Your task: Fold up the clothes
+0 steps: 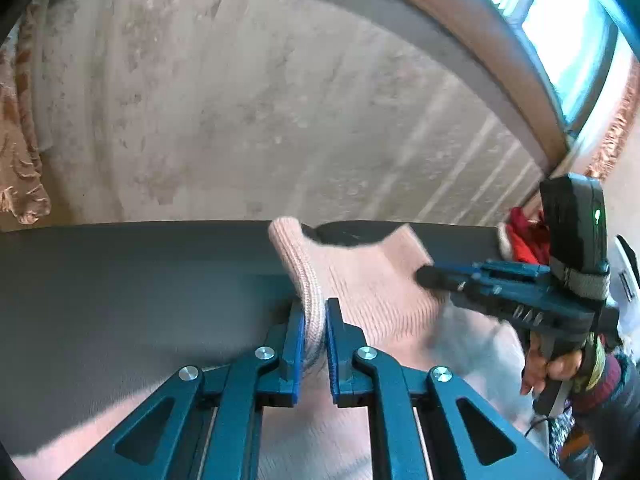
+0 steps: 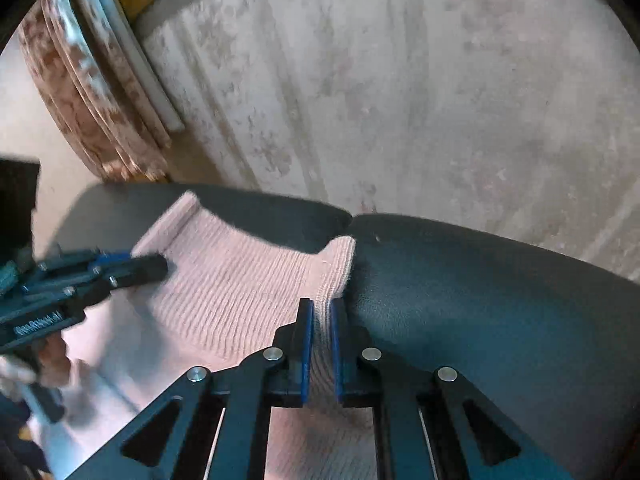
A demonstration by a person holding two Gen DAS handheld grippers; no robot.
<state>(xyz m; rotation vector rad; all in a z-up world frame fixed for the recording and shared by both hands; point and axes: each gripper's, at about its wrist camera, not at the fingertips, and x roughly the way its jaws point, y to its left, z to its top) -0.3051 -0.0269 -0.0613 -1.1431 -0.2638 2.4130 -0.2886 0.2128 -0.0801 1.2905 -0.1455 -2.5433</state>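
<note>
Left gripper [image 1: 316, 320] pinches one ribbed edge of the pink knit garment [image 1: 372, 288]; right gripper [image 2: 321, 322] is clamped on the other edge, the cloth stretched between them at the dark worktop's [image 1: 120, 280] far edge.

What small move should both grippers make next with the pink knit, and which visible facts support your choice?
Probably carry the held edge forward and lay it down flat. The left gripper and right gripper each pinch a ribbed corner of the pink knit, and the cloth sags between them over the dark surface. With both corners held and raised, setting the edge down evenly seems the natural next step of the fold.
</note>
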